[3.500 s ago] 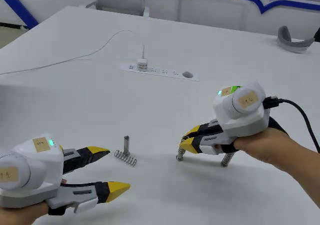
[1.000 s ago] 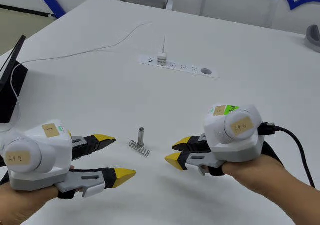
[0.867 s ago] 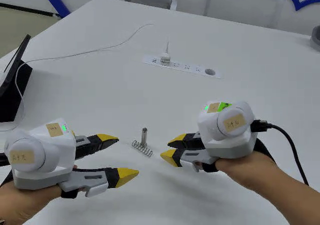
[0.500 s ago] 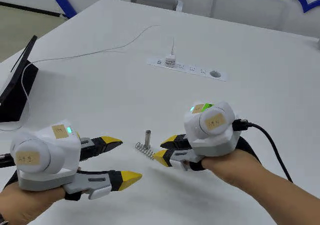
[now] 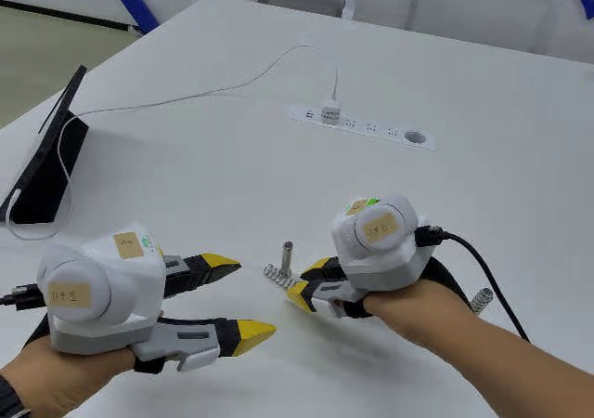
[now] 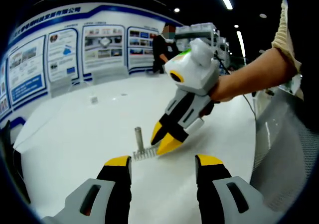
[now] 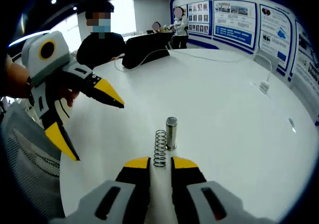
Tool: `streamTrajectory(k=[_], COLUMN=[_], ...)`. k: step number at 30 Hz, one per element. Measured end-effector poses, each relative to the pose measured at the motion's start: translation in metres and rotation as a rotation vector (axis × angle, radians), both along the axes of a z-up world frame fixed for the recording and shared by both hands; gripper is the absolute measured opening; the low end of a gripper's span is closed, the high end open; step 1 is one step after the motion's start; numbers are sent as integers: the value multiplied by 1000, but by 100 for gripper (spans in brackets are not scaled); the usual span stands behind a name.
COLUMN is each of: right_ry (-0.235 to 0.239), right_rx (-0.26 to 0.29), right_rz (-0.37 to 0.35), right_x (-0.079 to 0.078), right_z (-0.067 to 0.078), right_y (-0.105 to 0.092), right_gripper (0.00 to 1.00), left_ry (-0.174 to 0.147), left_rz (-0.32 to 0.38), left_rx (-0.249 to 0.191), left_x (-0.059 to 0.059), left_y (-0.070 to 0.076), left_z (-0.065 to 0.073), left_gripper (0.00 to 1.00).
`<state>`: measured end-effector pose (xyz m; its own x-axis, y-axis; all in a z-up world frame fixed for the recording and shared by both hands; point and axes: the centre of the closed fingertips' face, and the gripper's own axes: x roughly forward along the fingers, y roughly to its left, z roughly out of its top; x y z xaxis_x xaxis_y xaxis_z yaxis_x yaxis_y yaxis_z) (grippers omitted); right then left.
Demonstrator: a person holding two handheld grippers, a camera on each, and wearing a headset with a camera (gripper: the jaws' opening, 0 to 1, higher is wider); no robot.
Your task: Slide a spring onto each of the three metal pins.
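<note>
Leftmost, propped on the tabletop (image 5: pixel 186 139): a dark screen (image 5: pixel 51 167), well apart from the work. Next over, the left gripper (image 5: pixel 257 297), jaws released and wide, gripping nothing, hovering near the parts without touching them.

At centre, a bare pin (image 5: pixel 287 254) standing upright. Just beside its foot, lying flat, a loose spring (image 5: pixel 276 275), not yet threaded on. From the right gripper view, the same pair: upright pin, spring stretched along the tabletop toward the camera, near end reaching in between the jaw tips.

Right of that, the right gripper (image 5: pixel 307 281), jaws narrowly parted, straddling that near end and apparently not yet pinching it. In the left gripper view, one yellow tip right at the end coil. Farther right, past the forearm, a second pin (image 5: pixel 481 299), by the look of it already wearing its coils.

Probably mid-pickup, then, with this pin left to dress.

Risks from here:
- Closing on the end coil alone, squashing it or flicking the spring off across the smooth tabletop.
- Knocking the upright pin over with a jaw tip, given such closeness.
- Lifting the spring skewed, then jamming it against the pin's top instead of sliding it down.
- Fouling the left gripper's jaws, close on the other side, during any steadying of the pin.
</note>
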<state>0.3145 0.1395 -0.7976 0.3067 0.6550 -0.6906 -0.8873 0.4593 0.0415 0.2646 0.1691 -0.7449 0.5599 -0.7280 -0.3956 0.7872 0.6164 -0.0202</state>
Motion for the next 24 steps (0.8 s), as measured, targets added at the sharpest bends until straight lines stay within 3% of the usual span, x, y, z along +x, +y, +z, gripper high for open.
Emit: streamTrajectory(k=[9,24], right_ry=[8,-4], right_rx=[-15,-30], right_rz=[9,50], right_x=[-2,-10], right_z=[-7,1], right_y=[0,-6], right_gripper=[14,12], left_ry=[3,4], left_rz=[9,6], left_rx=[-3,8], left_x=[1,1], left_y=[1,2], left_z=[0,-1], left_gripper=[52,51])
